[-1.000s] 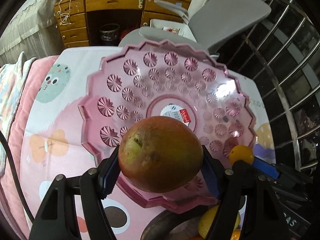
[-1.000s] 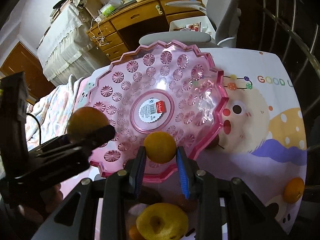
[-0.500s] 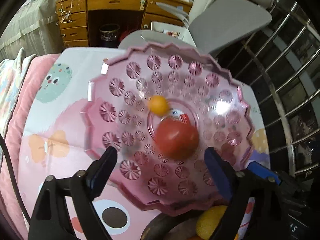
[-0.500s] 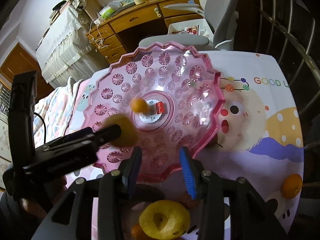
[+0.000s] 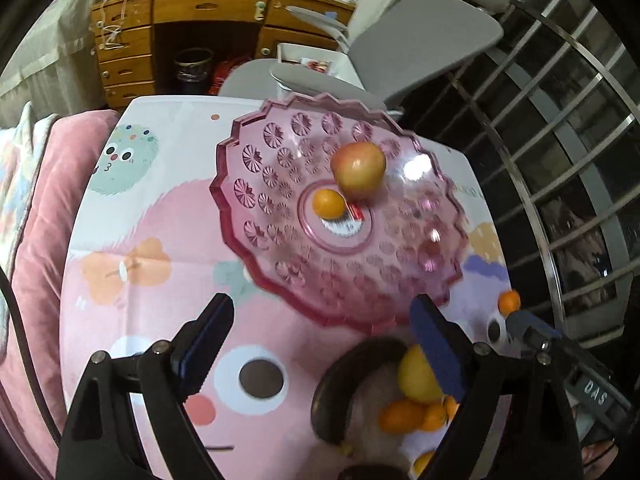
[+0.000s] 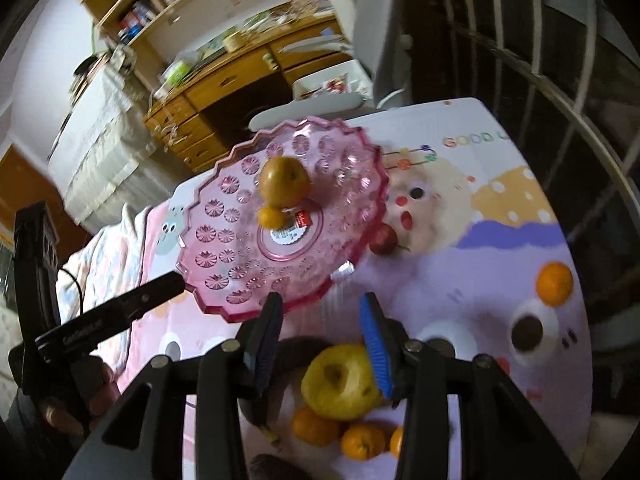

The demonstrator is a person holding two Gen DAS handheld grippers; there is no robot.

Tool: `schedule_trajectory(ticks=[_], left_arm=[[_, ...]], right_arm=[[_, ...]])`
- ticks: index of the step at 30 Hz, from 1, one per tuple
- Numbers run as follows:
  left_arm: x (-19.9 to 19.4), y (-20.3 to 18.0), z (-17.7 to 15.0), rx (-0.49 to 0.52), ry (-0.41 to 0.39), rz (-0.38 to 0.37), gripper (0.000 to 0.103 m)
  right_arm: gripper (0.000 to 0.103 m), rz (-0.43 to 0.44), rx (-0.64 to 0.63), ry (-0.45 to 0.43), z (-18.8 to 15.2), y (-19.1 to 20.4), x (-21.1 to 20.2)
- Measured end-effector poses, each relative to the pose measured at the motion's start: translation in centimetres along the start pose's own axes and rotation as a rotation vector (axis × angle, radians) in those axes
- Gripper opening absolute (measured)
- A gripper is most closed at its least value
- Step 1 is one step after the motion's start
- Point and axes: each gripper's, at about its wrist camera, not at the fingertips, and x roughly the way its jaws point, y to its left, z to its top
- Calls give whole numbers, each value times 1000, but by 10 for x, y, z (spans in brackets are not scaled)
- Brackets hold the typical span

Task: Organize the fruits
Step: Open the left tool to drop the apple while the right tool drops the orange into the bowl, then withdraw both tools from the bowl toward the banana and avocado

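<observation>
1. Left gripper [image 5: 320, 328] tilted steeply down over the near rim of the scalloped pink glass dish [image 5: 400, 280]; jaws spread wide, nothing between them.
2. Right gripper [image 6: 320, 308] angled likewise; jaws have just opened to a narrow gap, empty.
3. Red-yellow apple [image 5: 359, 175] and small orange tangerine [image 5: 328, 203] lie touching near the dish centre.
4. Yellow apple [image 6: 340, 380] lies below the right fingers.

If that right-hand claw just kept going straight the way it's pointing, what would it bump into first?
Most likely the near rim of the pink plate. The right gripper is open and empty, aimed down at that scalloped edge, with nothing visible in between. The fisheye view makes depth uncertain, so it might strike the patterned tablecloth just short of the rim.
</observation>
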Motion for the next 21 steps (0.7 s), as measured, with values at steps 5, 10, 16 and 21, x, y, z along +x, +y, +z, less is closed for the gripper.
schedule_trajectory(ticks=[5,10,16,21], left_arm=[[-17,6,-18,71,50,-53,89],[-31,9,-33,157,91,-86,89],[-38,10,-50,259,145,-111,89],[-32,7,-58,317,201,-113,89]], right_arm=[[40,-38,105,-48,-31,5,-25],[40,-70,173,-89,-64,17,-45],[40,-117,205,-98,-112,35,-61],[41,-168,189,-80,-145,50,-66]])
